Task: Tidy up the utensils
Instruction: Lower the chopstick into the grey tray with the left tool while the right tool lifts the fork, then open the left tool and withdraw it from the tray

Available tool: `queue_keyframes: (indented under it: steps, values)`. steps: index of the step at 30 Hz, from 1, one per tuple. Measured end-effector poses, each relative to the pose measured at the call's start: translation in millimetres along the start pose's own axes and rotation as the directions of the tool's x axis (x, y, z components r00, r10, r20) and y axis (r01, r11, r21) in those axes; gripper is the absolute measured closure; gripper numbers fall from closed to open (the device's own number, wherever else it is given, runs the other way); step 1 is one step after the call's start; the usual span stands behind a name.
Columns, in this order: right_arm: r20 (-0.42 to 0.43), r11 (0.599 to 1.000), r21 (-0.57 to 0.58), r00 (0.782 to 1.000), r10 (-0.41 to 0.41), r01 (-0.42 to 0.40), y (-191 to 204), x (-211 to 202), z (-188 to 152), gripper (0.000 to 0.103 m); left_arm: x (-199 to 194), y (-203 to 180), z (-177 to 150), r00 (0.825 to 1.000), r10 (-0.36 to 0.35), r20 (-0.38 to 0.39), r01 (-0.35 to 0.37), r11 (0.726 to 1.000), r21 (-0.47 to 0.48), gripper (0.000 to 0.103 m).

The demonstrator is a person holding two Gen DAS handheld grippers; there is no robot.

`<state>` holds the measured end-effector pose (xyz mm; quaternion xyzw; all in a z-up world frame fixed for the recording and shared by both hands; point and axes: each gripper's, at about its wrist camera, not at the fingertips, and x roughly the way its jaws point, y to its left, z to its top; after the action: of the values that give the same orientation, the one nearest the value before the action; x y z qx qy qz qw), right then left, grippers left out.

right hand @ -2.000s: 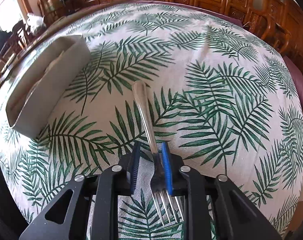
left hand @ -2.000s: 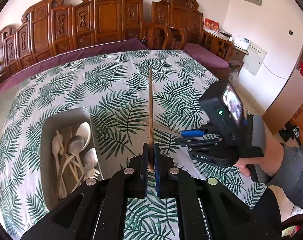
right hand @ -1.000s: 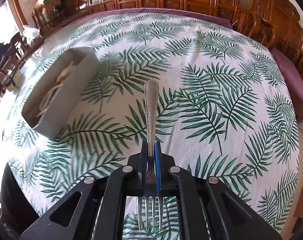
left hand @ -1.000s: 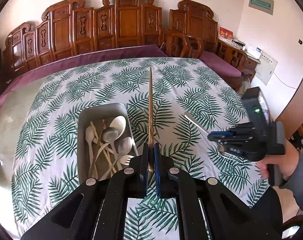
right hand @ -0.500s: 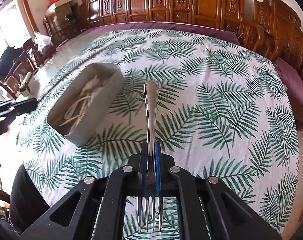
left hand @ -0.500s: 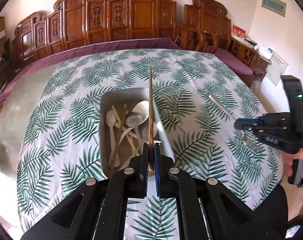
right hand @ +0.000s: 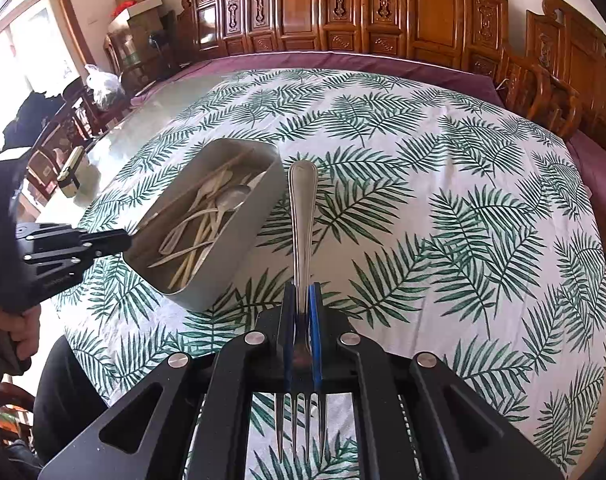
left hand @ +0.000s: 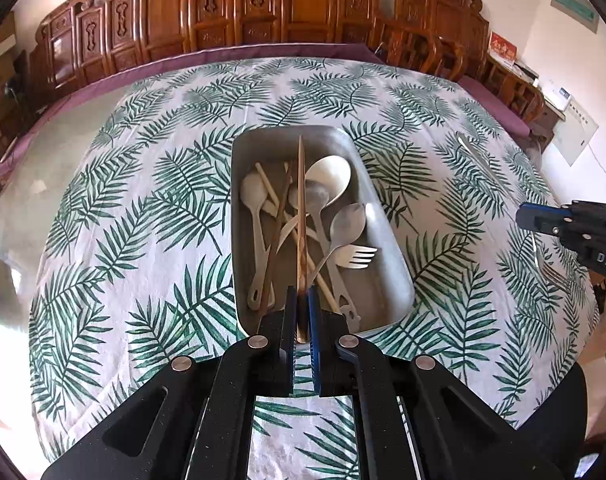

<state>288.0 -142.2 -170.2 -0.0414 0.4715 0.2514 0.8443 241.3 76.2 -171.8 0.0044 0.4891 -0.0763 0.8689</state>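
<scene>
My left gripper (left hand: 302, 300) is shut on a wooden chopstick (left hand: 301, 208) and holds it lengthwise above the grey utensil tray (left hand: 387, 240), which holds several spoons, chopsticks and a pale fork (left hand: 353, 257). My right gripper (right hand: 302, 300) is shut on a metal fork (right hand: 302, 216), handle pointing forward, tines toward the camera, above the tablecloth right of the tray (right hand: 231, 276). The right gripper also shows at the right edge of the left wrist view (left hand: 521, 216). The left gripper shows at the left of the right wrist view (right hand: 127, 240), by the tray's near end.
A round table with a palm-leaf cloth (left hand: 143, 208) carries the tray. Carved wooden chairs (right hand: 383, 4) ring the far side. A purple cloth (right hand: 383, 62) edges the table's back. A small object (right hand: 69, 168) lies on the bare glass at left.
My left gripper has swung left so the chopstick now lies over the tray's middle. My right gripper has lifted and drawn back with the fork; the tray looks nearer its left.
</scene>
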Motion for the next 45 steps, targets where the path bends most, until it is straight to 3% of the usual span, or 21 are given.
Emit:
queue_keyframes:
  steps: [23,33,41,45]
  values:
    - [-0.007,0.999,-0.027,1.0,0.025,-0.025,19.6,3.8,11.0,0.095,22.3,7.7,3.9,0.999,-0.015,-0.044,0.013,1.0,-0.026,0.099]
    - [-0.005,0.998,-0.044,0.999,0.045,-0.045,31.9,5.6,19.2,0.095,8.1,10.3,11.8,0.999,-0.031,-0.006,0.031,0.999,-0.03,0.096]
    - [-0.001,0.995,-0.067,0.997,0.073,-0.073,50.2,10.8,32.6,0.095,-12.6,19.9,17.5,0.999,-0.029,0.045,0.03,0.999,-0.037,0.087]
    - [-0.002,0.993,-0.079,0.996,0.09,-0.09,62.0,16.8,40.4,0.095,-23.0,28.5,16.6,0.997,-0.022,0.071,0.026,0.998,-0.052,0.075]
